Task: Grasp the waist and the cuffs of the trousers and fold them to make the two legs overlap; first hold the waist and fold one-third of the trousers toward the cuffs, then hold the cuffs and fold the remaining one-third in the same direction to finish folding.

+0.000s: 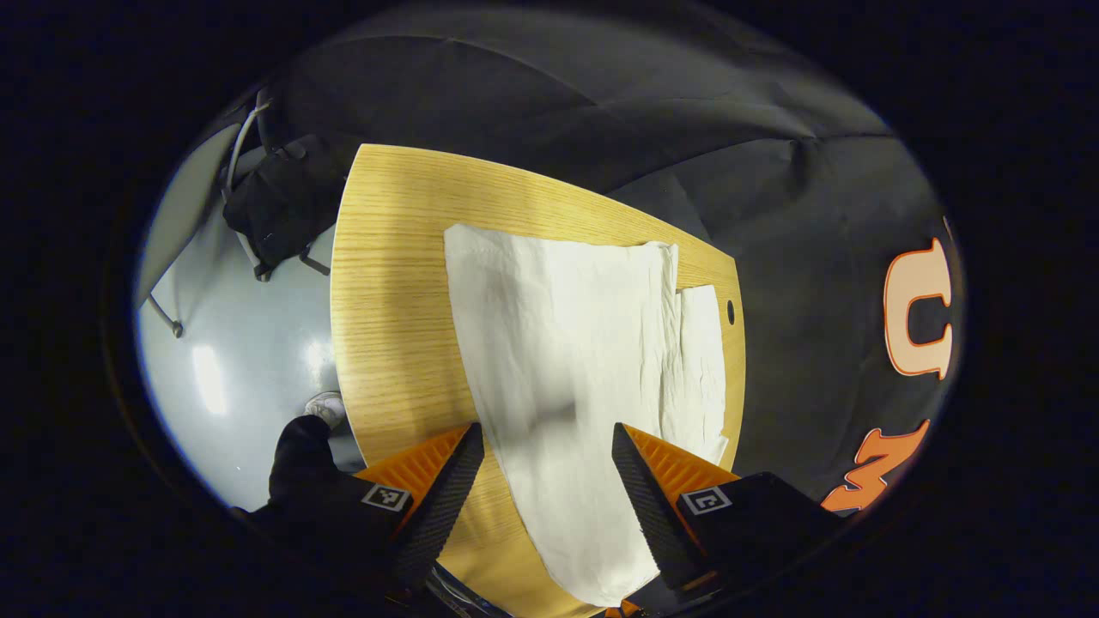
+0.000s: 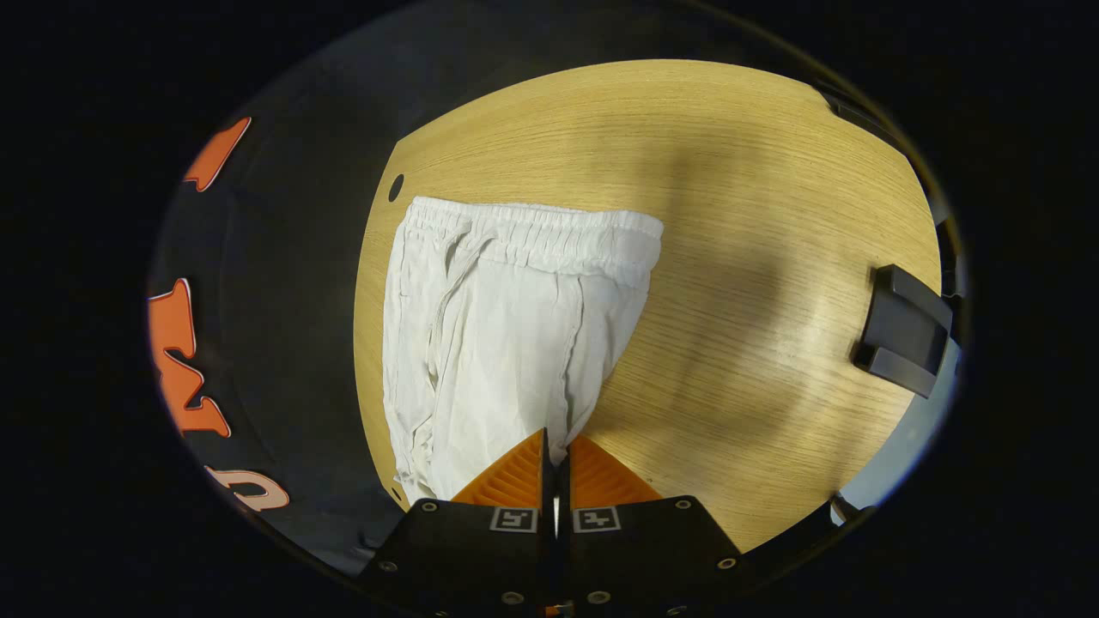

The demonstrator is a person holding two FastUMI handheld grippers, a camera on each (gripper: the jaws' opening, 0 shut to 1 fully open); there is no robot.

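Trousers [image 2: 506, 335]: white, crinkled fabric, gathered elastic waist, on wood-grain table [image 2: 730, 257].

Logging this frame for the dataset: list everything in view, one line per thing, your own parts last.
trousers: one pair, white, flat on the table, waistband at the far end in the right gripper view.
table: one, light wood, under the trousers.
hole: one, dark, in the tabletop beside the trousers.
chair: one, dark, on the floor beyond the table.
floor: grey, shiny.
left gripper: open, fingers either side of the cloth.
right gripper: closed at the trousers' near edge.
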